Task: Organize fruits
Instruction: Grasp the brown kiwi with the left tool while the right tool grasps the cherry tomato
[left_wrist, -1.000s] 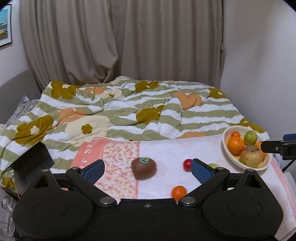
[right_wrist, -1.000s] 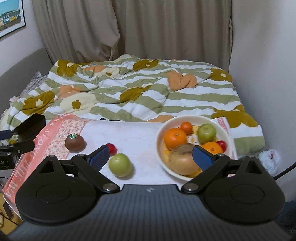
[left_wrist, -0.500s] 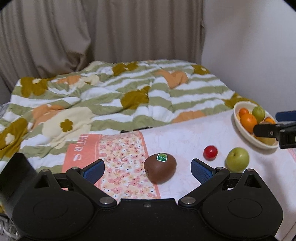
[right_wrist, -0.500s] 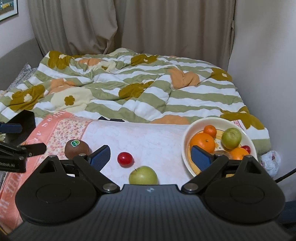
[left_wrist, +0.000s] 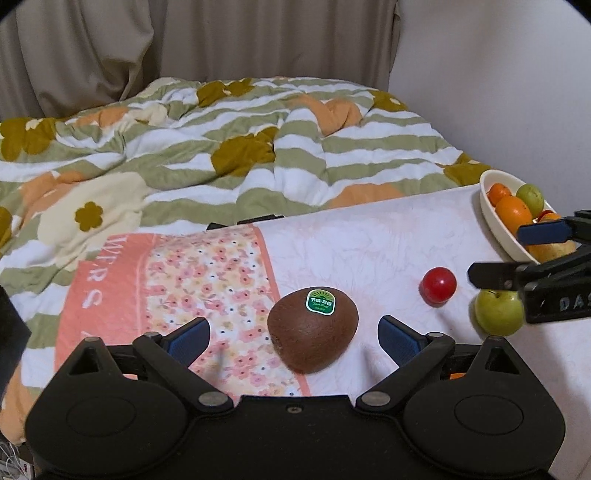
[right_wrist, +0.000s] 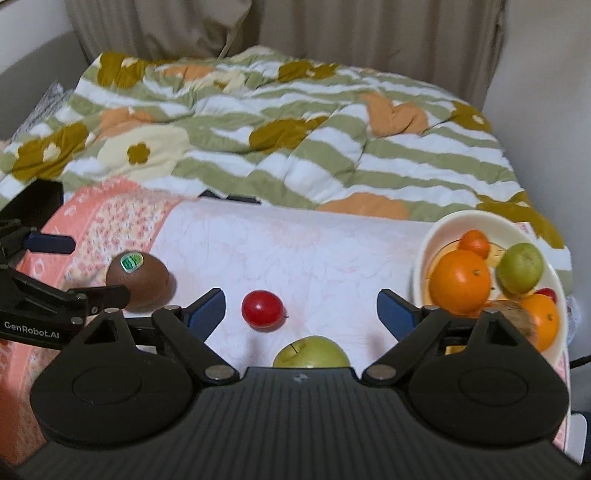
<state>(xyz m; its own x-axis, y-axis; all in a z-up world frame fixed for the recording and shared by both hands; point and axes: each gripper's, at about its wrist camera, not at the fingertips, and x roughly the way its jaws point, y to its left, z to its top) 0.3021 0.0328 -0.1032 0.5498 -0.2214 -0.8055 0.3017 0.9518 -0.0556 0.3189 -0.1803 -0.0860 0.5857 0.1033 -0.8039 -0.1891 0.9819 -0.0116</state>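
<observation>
Kiwi (left_wrist: 313, 329) between left hand-held gripper (left_wrist: 293, 334) fingers

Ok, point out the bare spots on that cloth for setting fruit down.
Bare: the white cloth between kiwi and bowl, behind the red fruit; also the floral band. Crowded: the bowl, and around the green apple.

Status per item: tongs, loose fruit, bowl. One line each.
Left tongs: open, empty, straddling the kiwi.
Right tongs: open, empty, above the green apple.
Kiwi: loose on the cloth, sticker up.
Red tomato: loose on the cloth, untouched.
Green apple: loose on the cloth, stem up.
Bowl: upright, holding oranges and other fruit.
</observation>
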